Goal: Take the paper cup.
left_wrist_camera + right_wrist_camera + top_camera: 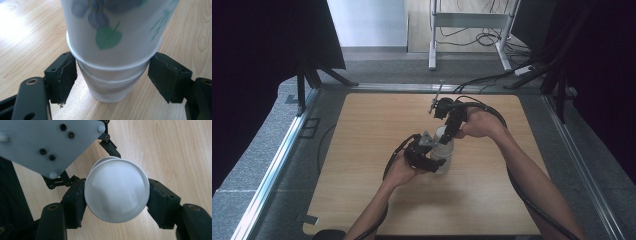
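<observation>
Two white paper cups stand nested near the middle of the wooden table (362, 130). The upper cup (112, 27) carries a blue flower and green leaf print; from above, its white inside (116, 192) is bare. The lower cup (110, 85) rests on the table. My left gripper (110, 80) is shut on the lower cup just under its rim, one pad (65, 75) on each side. From above, my right gripper (116, 197) is shut on the upper cup's rim. In the high view, the left gripper (432, 161) and right gripper (451, 131) meet at the cups (443, 150).
The left gripper's grey plate (47, 142) fills the upper left of the right gripper view. Metal rails (277, 165) border the table. Cables and a white desk frame (472, 22) lie on the floor beyond the far edge. Black curtains hang at both sides.
</observation>
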Demonstrator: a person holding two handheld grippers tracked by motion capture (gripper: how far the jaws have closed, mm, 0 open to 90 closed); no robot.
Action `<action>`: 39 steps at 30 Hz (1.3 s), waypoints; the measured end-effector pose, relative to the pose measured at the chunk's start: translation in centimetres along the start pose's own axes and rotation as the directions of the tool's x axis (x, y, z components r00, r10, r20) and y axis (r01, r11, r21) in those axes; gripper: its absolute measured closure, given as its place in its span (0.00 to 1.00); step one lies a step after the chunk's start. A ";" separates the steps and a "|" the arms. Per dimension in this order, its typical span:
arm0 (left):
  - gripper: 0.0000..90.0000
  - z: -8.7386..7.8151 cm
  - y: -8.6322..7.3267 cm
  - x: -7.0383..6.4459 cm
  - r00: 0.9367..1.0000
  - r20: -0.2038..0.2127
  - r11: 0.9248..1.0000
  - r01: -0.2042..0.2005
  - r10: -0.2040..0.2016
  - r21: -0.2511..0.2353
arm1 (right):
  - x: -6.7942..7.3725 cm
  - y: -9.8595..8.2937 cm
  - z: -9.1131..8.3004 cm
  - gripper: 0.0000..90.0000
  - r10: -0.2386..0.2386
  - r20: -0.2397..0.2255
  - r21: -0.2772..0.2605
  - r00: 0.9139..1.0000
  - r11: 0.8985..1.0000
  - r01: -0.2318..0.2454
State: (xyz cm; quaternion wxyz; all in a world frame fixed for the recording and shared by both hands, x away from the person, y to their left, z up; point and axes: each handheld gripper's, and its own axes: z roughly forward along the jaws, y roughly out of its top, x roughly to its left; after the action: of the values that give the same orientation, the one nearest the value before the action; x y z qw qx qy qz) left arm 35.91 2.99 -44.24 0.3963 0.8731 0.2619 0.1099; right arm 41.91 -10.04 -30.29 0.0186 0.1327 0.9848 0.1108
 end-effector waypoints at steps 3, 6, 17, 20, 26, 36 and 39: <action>0.26 0.0 0.0 0.0 1.000 -0.006 1.000 -0.003 0.003 -0.004 | 0.0 -0.2 -0.7 0.41 0.004 -0.003 -0.013 1.000 1.000 -0.004; 0.25 0.0 -0.1 0.0 1.000 -0.002 1.000 0.005 -0.005 -0.005 | 0.0 -0.3 -1.0 0.41 0.004 -0.003 -0.020 1.000 1.000 -0.005; 0.16 -0.7 -0.1 0.1 1.000 0.015 1.000 0.013 -0.013 0.001 | 0.3 -0.8 -3.1 0.41 0.017 0.004 -0.077 1.000 0.997 -0.017; 0.16 -1.0 -0.1 0.0 1.000 0.012 1.000 0.012 -0.012 0.003 | 0.4 -0.9 -3.6 0.41 0.020 0.004 -0.100 1.000 0.995 -0.019; 0.16 -1.8 -0.3 0.0 1.000 0.003 1.000 0.002 -0.002 0.007 | 1.0 -1.4 -4.9 0.41 0.039 0.016 -0.134 0.999 0.990 -0.036; 0.10 -3.3 -0.9 -0.4 1.000 0.000 1.000 -0.022 0.022 -0.013 | 1.8 -2.2 -6.6 0.41 0.047 0.035 -0.165 0.998 0.985 -0.041; 0.07 -3.7 -1.1 -0.6 1.000 0.002 1.000 -0.018 0.018 -0.011 | 2.1 -2.6 -7.1 0.41 0.042 0.042 -0.174 0.998 0.984 -0.034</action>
State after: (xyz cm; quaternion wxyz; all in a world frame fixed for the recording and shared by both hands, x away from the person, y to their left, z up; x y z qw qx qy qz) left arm 33.55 5.61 -42.62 0.4005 0.8732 0.2531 0.1141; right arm 38.70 -13.41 -24.01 0.0501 0.1518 0.9680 0.1933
